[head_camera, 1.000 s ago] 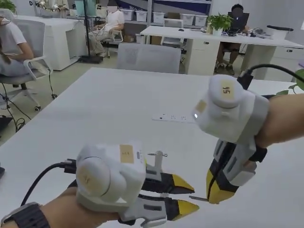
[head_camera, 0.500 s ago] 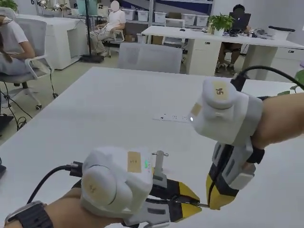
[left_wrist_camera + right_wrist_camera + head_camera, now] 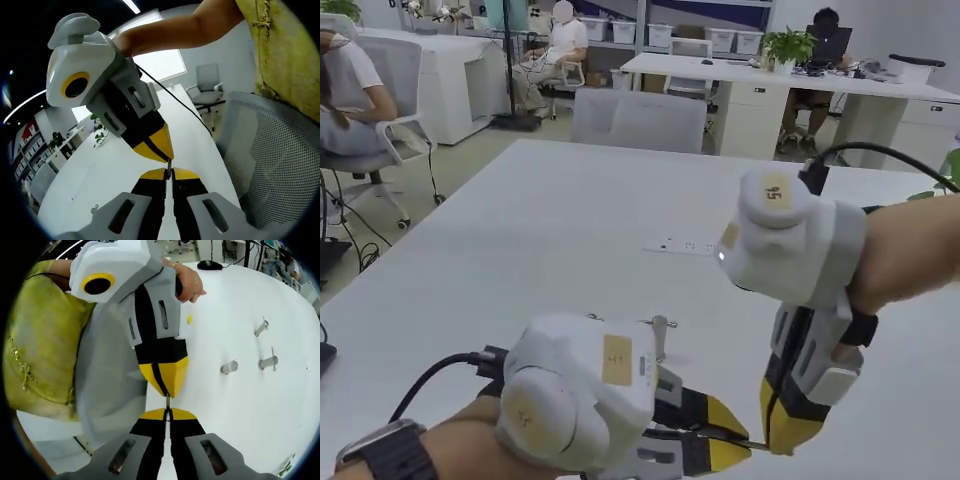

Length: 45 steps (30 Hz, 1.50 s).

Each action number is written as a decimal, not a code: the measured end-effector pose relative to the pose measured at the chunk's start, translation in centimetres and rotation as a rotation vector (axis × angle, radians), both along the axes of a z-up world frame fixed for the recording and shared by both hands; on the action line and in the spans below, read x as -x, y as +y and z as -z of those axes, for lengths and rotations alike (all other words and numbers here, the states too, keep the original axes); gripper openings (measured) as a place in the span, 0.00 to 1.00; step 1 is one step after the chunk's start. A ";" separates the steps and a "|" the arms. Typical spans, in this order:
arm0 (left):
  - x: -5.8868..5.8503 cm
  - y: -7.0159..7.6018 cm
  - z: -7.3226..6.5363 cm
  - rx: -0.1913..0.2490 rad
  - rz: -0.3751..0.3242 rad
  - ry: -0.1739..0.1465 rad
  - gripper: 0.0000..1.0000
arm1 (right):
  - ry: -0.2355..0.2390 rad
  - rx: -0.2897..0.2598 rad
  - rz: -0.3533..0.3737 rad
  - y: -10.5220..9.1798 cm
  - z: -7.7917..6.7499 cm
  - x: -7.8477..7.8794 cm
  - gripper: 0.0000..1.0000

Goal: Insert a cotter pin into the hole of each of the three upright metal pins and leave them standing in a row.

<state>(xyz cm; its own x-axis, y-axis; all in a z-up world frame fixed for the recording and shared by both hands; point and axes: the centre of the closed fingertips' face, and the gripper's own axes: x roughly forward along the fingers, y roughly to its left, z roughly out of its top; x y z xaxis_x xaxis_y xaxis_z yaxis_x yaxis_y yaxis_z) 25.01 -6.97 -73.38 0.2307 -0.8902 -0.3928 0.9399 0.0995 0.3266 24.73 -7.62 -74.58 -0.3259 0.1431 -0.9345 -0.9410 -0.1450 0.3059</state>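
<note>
while between both jaws, cotter pin (image 3: pixel 168 402)

Change | I closed left gripper (image 3: pixel 740 440) onto cotter pin (image 3: pixel 754 443) that right gripper (image 3: pixel 784 442) holds | tips now meet, above tabletop's (image 3: pixel 570 230) near edge.

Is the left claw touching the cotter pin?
Touching. The right gripper view shows the left claw with its yellow tips closed on the cotter pin.
</note>
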 end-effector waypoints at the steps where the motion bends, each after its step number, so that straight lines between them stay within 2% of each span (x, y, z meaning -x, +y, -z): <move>1: 0.1 -0.1 0.0 0.003 0.005 0.003 0.01 | 0.006 0.004 0.001 0.0 0.0 0.1 0.03; 4: 0.3 -0.2 0.0 0.007 0.012 0.014 0.01 | 0.020 0.016 0.013 -0.2 0.1 0.3 0.03; 6: 0.5 -0.3 -0.2 0.022 0.020 0.038 0.01 | 0.038 0.022 0.023 -0.3 0.0 0.5 0.03; 8: 0.4 -0.2 -0.1 0.021 0.015 0.041 0.01 | 0.036 0.019 0.025 -0.3 0.0 0.4 0.03; 12: 0.4 -0.2 -0.1 0.039 0.012 0.075 0.00 | 0.037 0.011 0.024 -0.2 0.0 0.4 0.04; 14: 0.5 -0.1 -0.1 0.056 0.015 0.104 0.00 | 0.044 0.008 0.027 -0.2 0.0 0.6 0.04; 16: 0.3 0.0 -0.1 0.063 0.006 0.111 0.00 | 0.036 -0.004 0.020 -0.1 0.0 0.5 0.05; 18: 0.3 0.1 -0.1 0.082 0.000 0.143 0.00 | 0.040 -0.008 0.021 -0.2 -0.2 0.6 0.05; 22: 0.2 0.3 -0.1 0.104 -0.012 0.184 0.00 | 0.026 -0.033 0.010 0.0 -0.5 0.5 0.06; 27: 0.2 0.4 0.1 0.108 -0.023 0.214 0.00 | -0.016 -0.075 -0.010 0.3 -0.9 0.4 0.09; 30: -0.1 0.6 0.1 0.136 -0.037 0.239 0.00 | -0.034 -0.090 -0.024 0.3 -0.9 0.5 0.09; 33: -0.3 0.8 0.1 0.144 -0.050 0.252 0.00 | -0.078 -0.115 -0.024 0.3 -1.0 -0.1 0.10; 35: -0.5 1.1 -0.1 0.166 -0.068 0.267 0.00 | -0.145 -0.155 -0.021 0.4 -1.2 -0.9 0.12; 37: -0.9 1.5 -0.3 0.192 -0.092 0.290 0.00 | -0.188 -0.180 -0.035 0.2 -1.3 -0.9 0.12; 40: -1.5 2.0 -0.9 0.239 -0.123 0.319 0.00 | -0.294 -0.252 -0.025 0.5 -1.4 -1.8 0.14; 43: -2.1 2.4 -1.3 0.277 -0.152 0.349 0.00 | -0.395 -0.351 -0.014 1.3 -1.9 -2.5 0.15; 45: -2.4 2.7 -1.4 0.300 -0.172 0.375 0.00 | -0.414 -0.401 0.003 1.7 -2.1 -2.2 0.15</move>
